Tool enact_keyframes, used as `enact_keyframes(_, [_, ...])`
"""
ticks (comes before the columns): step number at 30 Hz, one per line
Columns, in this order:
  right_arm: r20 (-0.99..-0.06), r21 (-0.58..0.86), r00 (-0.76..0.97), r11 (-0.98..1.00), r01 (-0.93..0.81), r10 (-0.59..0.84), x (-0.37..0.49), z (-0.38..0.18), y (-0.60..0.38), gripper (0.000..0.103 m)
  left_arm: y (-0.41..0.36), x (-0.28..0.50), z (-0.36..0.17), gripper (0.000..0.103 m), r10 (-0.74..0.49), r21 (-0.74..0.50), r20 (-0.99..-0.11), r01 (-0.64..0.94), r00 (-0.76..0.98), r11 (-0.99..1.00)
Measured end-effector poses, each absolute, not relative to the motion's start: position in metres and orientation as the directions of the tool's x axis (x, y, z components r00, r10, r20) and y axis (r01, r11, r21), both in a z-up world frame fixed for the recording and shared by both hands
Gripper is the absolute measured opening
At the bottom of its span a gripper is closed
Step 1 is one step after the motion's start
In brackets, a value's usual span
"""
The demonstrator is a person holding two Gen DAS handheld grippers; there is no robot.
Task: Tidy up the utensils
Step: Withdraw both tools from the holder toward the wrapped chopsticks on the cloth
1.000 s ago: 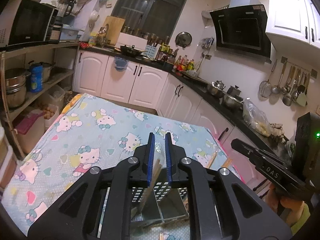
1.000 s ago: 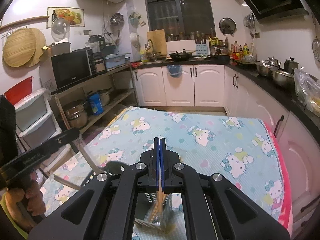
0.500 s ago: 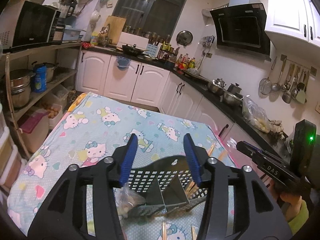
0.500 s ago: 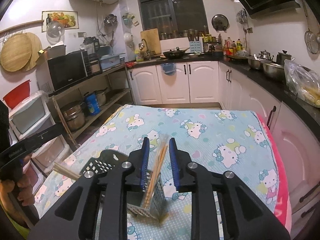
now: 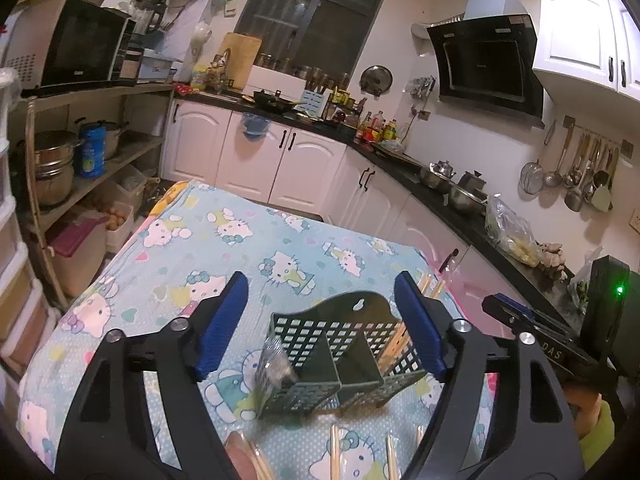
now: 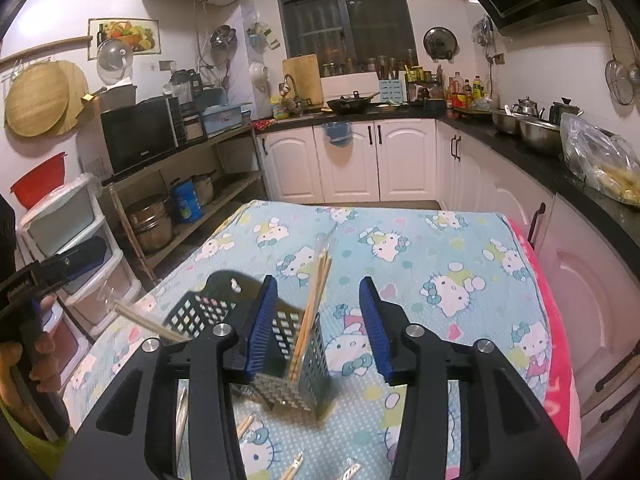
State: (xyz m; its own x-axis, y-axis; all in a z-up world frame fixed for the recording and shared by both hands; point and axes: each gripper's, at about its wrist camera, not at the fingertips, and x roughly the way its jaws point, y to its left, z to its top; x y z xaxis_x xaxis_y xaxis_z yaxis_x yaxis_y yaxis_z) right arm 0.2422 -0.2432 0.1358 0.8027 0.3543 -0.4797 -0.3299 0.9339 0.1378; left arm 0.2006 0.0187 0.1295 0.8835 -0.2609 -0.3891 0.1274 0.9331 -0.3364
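— So where does the utensil caddy (image 5: 340, 360) sit?

— Upright on the tabletop (image 5: 224, 248), which carries a blue cartoon-cat cloth. It is a dark green basket with perforated walls and inner dividers.

— And the left gripper (image 5: 320, 332)?

— Released: its blue fingers (image 5: 220, 328) stand wide apart, one on either side of the caddy, gripping nothing.

— What is inside the caddy?

— Wooden chopsticks (image 5: 394, 346) lean in the compartment nearest the left gripper's right-hand finger. At the opposite end a blurred, shiny, wrapped bundle (image 5: 274, 368) sits against the caddy; I cannot tell what it is.

— The right gripper (image 6: 316, 324)?

— Also released, fingers (image 6: 260, 324) spread. From its view a wrapped pair of chopsticks (image 6: 314, 304) stands tilted in the caddy (image 6: 288, 344), between the fingers but touching neither.

— Anything loose?

— More chopsticks (image 5: 362, 456) lie on the cloth on the near side of the caddy.
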Motion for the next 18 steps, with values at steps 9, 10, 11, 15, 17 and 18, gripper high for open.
enact_keyframes(9, [-0.497, 0.125, 0.788, 0.929, -0.349, 0.363, 0.219, 0.128, -0.240, 0.047, 0.025, 0.178, 0.121, 0.080, -0.269, -0.346, -0.389, 0.131, 0.881, 0.929])
enact_keyframes(10, [-0.500, 0.121, 0.786, 0.928, -0.353, 0.364, 0.216, 0.126, -0.240, 0.048, 0.025, 0.174, 0.120, 0.082, -0.272, -0.346, -0.394, 0.132, 0.878, 0.929])
enact_keyframes(11, [-0.503, 0.117, 0.784, 0.927, -0.356, 0.364, 0.213, 0.124, -0.238, 0.048, 0.024, 0.172, 0.119, 0.082, -0.273, -0.346, -0.397, 0.133, 0.876, 0.929])
enact_keyframes(15, [-0.514, 0.108, 0.777, 0.926, -0.362, 0.363, 0.202, 0.115, -0.235, 0.051, 0.024, 0.162, 0.115, 0.089, -0.275, -0.345, -0.402, 0.134, 0.873, 0.929])
enact_keyframes(17, [-0.521, 0.110, 0.772, 0.925, -0.363, 0.365, 0.198, 0.110, -0.236, 0.051, 0.024, 0.159, 0.114, 0.091, -0.278, -0.344, -0.404, 0.136, 0.872, 0.929])
enact_keyframes(18, [-0.523, 0.111, 0.771, 0.926, -0.362, 0.364, 0.197, 0.109, -0.236, 0.052, 0.024, 0.157, 0.113, 0.091, -0.277, -0.342, -0.405, 0.137, 0.871, 0.930])
